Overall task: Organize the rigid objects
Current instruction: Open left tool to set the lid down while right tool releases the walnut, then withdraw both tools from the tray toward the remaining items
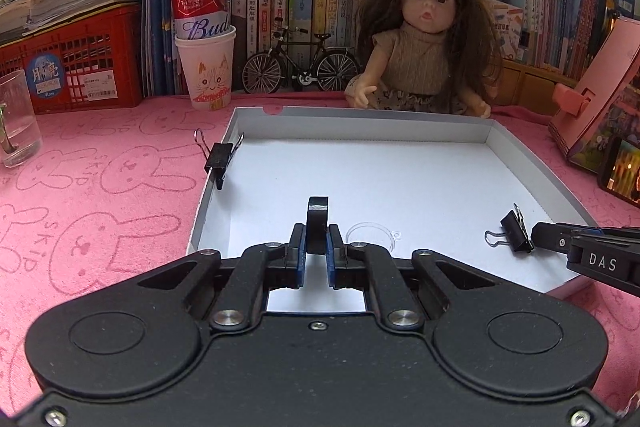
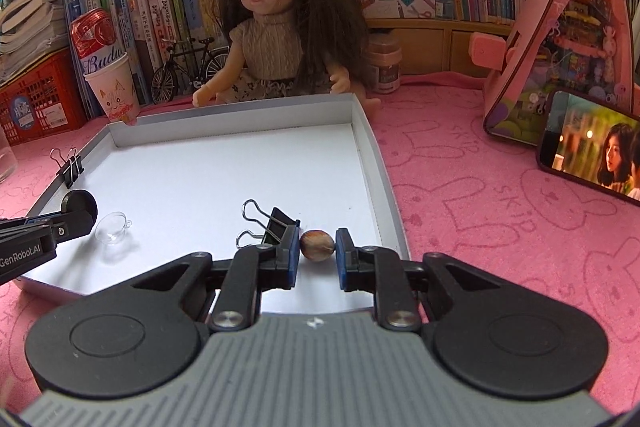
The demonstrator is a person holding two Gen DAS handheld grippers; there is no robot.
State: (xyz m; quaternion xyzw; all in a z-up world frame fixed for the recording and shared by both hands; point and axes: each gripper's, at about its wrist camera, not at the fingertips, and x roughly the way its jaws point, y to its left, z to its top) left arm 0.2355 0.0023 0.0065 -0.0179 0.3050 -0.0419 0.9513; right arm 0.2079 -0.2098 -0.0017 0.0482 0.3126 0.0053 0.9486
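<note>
A shallow white box tray (image 1: pixel 360 129) (image 2: pixel 232 125) lies on the pink cloth. My left gripper (image 1: pixel 317 247) (image 2: pixel 74 219) is shut on a black disc (image 1: pixel 318 223) (image 2: pixel 82 203), held on edge low over the tray's near left part. Just right of it lies a small clear cup (image 1: pixel 372 233) (image 2: pixel 114 227). My right gripper (image 2: pixel 317 247) (image 1: pixel 540 233) is shut on a brown nut (image 2: pixel 317 245) near the tray's right wall. One black binder clip (image 2: pixel 272 227) (image 1: pixel 514 231) lies against its left finger. Another binder clip (image 1: pixel 219 157) (image 2: pixel 70 165) is clamped on the tray's left wall.
A doll (image 1: pixel 424 39) sits at the tray's far edge, beside a toy bicycle (image 1: pixel 300 67) and a beer can in a paper cup (image 1: pixel 204 39). A glass (image 1: pixel 16 119) stands far left. A phone (image 2: pixel 592 151) and pink house model (image 2: pixel 560 27) stand right.
</note>
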